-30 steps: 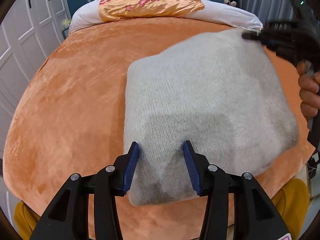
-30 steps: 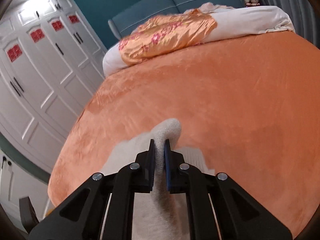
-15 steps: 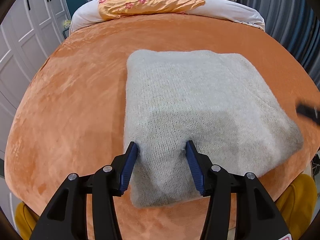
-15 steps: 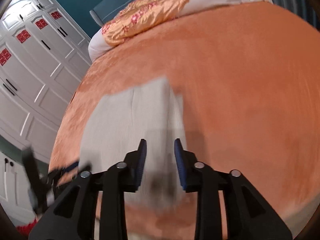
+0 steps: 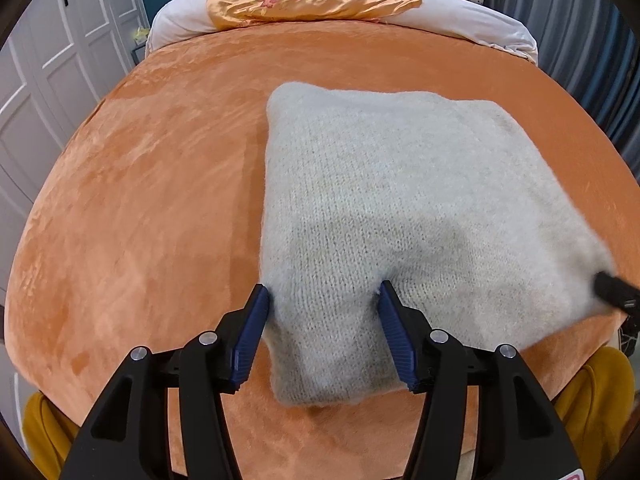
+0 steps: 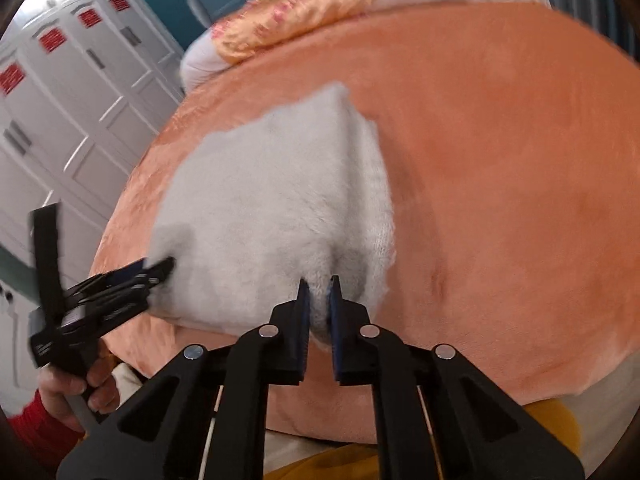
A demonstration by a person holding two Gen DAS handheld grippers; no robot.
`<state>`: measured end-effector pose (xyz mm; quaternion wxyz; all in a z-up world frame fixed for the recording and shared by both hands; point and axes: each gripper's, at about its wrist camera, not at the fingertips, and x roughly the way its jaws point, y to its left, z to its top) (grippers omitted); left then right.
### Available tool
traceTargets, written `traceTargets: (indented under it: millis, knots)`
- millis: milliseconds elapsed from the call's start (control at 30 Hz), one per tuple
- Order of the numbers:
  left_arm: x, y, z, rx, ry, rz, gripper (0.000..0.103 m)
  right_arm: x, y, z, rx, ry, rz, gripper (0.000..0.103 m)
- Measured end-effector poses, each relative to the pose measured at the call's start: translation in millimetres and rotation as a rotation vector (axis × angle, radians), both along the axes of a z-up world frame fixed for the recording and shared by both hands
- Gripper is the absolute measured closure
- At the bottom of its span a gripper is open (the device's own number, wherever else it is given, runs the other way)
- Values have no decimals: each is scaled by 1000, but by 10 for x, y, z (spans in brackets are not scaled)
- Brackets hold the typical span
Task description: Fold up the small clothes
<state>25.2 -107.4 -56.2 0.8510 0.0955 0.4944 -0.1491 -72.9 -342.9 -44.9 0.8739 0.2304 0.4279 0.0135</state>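
A folded cream knit sweater lies on the orange bedspread. My left gripper is open, its blue pads straddling the sweater's near left corner, pressing on the knit. In the right wrist view the sweater looks blurred, and my right gripper is closed on its near right corner. The left gripper also shows there at the sweater's left edge. A tip of the right gripper shows in the left wrist view.
An orange floral satin pillow and white bedding lie at the bed's head. White wardrobe doors stand to the left. Grey curtains hang on the right. The bed's near edge is just below the grippers.
The right gripper let go of the far corner, the sweater dropped flat, and the gripper moved back and closed on the near right corner. The left gripper stayed open in place.
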Motion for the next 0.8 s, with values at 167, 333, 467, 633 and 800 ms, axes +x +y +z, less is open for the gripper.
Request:
traceTargets:
  millis: [167, 333, 467, 633, 800]
  knots:
    - [-4, 25, -48, 7, 2, 1, 45, 103, -82, -519, 27, 178, -38, 94]
    - [31, 72, -73, 0, 15, 5, 44, -139, -256, -262, 150, 68, -94, 79]
    - [66, 105, -88, -26, 37, 19, 42, -300, -257, -296, 107, 127, -16, 71]
    - [67, 106, -83, -27, 37, 20, 42, -95, -37, -605, 10, 265, 85, 68]
    - [67, 87, -43, -23, 40, 29, 42, 306, -31, -479, 26, 149, 71, 66]
